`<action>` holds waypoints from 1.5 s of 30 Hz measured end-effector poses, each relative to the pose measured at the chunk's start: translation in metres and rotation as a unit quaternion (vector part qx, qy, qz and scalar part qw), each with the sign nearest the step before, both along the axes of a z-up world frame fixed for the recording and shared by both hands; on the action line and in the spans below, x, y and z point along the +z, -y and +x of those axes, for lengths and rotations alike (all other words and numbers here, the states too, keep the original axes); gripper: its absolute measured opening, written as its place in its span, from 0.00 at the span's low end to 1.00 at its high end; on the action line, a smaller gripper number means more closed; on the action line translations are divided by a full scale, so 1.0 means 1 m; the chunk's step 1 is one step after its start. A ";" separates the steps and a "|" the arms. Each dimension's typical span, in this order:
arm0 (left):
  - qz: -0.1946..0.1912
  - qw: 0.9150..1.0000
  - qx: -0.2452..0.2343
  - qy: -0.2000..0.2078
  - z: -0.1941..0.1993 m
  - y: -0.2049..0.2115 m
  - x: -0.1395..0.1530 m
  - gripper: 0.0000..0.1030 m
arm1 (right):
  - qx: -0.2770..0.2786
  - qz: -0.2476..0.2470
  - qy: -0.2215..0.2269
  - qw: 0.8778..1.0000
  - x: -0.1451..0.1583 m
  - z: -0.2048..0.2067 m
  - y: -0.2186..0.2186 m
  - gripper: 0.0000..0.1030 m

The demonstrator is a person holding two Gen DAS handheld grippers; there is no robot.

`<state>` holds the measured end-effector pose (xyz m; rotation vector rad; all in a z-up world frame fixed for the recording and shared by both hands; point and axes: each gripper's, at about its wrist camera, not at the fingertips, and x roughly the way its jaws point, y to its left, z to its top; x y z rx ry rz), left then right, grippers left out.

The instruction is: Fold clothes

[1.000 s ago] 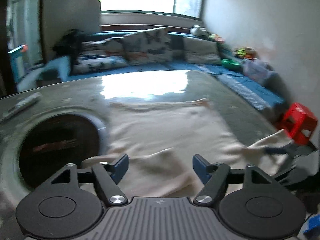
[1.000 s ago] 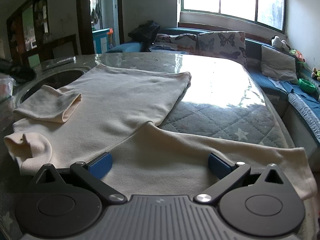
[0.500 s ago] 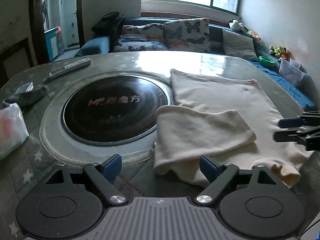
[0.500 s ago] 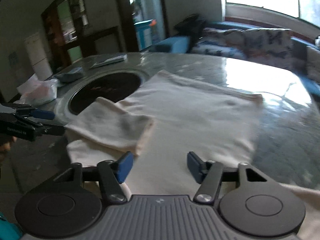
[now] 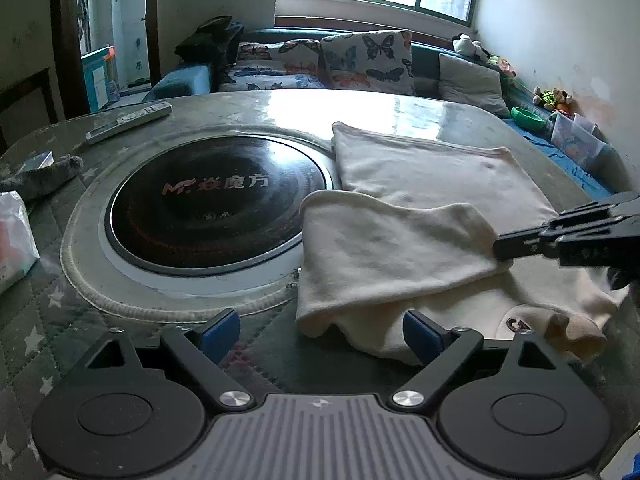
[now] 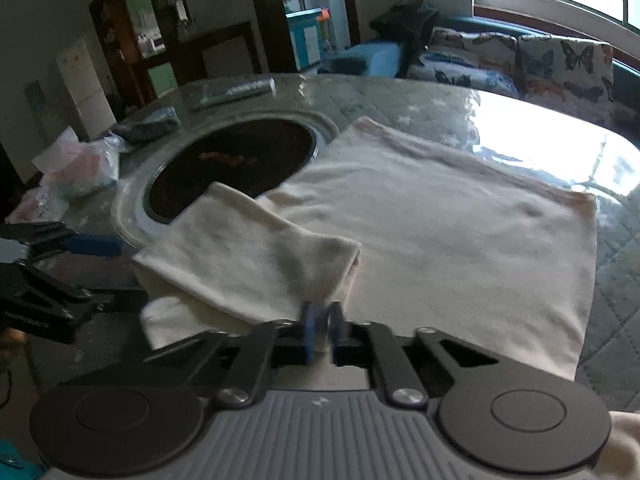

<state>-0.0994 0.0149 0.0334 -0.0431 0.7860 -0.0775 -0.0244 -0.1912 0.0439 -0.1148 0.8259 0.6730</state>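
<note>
A cream long-sleeved top [image 5: 432,168] lies flat on the table, and shows in the right wrist view [image 6: 460,232] too. One sleeve [image 5: 384,248] is folded back over the body [image 6: 248,256]. My right gripper [image 6: 322,330] is shut on the sleeve's cuff end; it enters the left wrist view from the right [image 5: 504,249]. My left gripper [image 5: 320,334] is open and empty, just short of the top's near shoulder edge; it shows at the left of the right wrist view [image 6: 92,246].
A round black cooktop [image 5: 212,200] is set into the quilted table [image 5: 48,300] left of the top. A remote [image 5: 128,118], a grey cloth [image 5: 44,176] and a plastic bag [image 5: 12,236] lie at the left. A sofa with butterfly cushions [image 5: 360,60] stands behind.
My right gripper moved in and shut on the sleeve's cuff end. My left gripper edged closer to the top and stayed open.
</note>
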 end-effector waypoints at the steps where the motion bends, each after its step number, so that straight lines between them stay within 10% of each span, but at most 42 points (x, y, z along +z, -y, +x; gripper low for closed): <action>1: 0.001 1.000 0.000 0.000 0.001 0.001 0.000 0.89 | -0.003 0.002 0.009 1.000 0.006 -0.002 0.003 0.02; 13: 0.012 1.000 -0.002 -0.005 0.010 0.011 -0.005 0.89 | -0.038 0.016 0.066 0.997 0.061 -0.009 0.036 0.09; 21: 0.008 1.000 0.010 -0.013 0.011 0.003 -0.008 0.89 | -0.031 0.028 -0.008 0.999 0.006 0.011 0.017 0.30; 26: 0.005 1.000 0.011 -0.015 0.011 0.002 -0.010 0.90 | -0.041 0.025 -0.034 0.998 -0.014 0.016 0.003 0.29; 29: 0.006 1.000 0.011 -0.014 0.011 0.003 -0.011 0.90 | -0.032 0.019 -0.023 0.999 -0.013 0.010 -0.004 0.04; 45: 0.022 1.000 0.008 -0.010 0.014 0.010 -0.013 0.91 | -0.058 -0.050 0.141 0.987 0.082 -0.036 0.043 0.03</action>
